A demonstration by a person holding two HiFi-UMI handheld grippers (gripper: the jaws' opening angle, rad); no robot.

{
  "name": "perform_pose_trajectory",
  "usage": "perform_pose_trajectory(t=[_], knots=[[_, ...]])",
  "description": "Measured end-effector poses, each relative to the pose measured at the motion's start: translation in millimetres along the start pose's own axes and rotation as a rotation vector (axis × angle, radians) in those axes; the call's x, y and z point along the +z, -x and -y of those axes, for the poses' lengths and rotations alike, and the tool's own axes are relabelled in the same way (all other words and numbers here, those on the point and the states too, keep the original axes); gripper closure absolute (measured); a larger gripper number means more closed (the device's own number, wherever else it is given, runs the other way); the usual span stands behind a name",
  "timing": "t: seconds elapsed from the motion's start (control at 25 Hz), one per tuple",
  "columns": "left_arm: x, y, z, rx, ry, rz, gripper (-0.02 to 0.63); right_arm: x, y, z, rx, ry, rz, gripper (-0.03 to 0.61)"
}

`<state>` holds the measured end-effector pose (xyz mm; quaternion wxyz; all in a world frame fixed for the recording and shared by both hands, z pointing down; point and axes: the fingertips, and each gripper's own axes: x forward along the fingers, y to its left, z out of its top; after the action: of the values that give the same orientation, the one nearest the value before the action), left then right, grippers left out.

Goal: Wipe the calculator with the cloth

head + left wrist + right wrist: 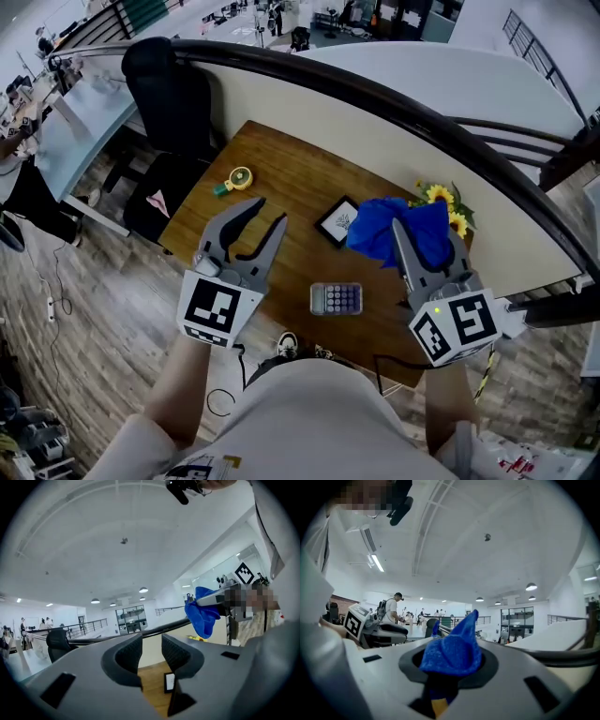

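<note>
- While both tongs hang well above the worktop (281, 169), the head view puts the calculator (337, 298) flat near the worktop's front edge, between the two and below them, touched by neither.
- Calculator: small, pale casing, rows of dark keys facing up, lying loose. Judgement: a light thing like this may skid or spin under a wipe unless it is steadied.
- Right tongs (401, 232) are clamped on the blue cloth (375, 234), which bunches over a framed card (337, 222) and near the yellow flowers (441, 195). Judgement: a careless descent could drag either one.
- Left gripper view: left tongs (151, 641) stand narrowly parted with nothing between the ribbed pads. The calculator is not in this view. Judgement: the gap looks too slim to straddle the casing, so pressing down with a tip seems likelier, and a key may get pushed.
- Right gripper view: the cloth (452, 651) fills the closed tongs, a peak sticking up past the tips. Judgement: the bite looks small, so a firm wipe could tug the cloth free.
</note>
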<state>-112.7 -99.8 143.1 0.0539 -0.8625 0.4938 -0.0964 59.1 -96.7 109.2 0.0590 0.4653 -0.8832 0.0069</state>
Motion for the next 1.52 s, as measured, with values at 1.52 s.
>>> perform_pose_trajectory(t=[1.52], knots=[[-20,16,25,0.011,-0.051,-0.061,0.611,-82,39,8,-0.077,-0.008,-0.174,0.471]])
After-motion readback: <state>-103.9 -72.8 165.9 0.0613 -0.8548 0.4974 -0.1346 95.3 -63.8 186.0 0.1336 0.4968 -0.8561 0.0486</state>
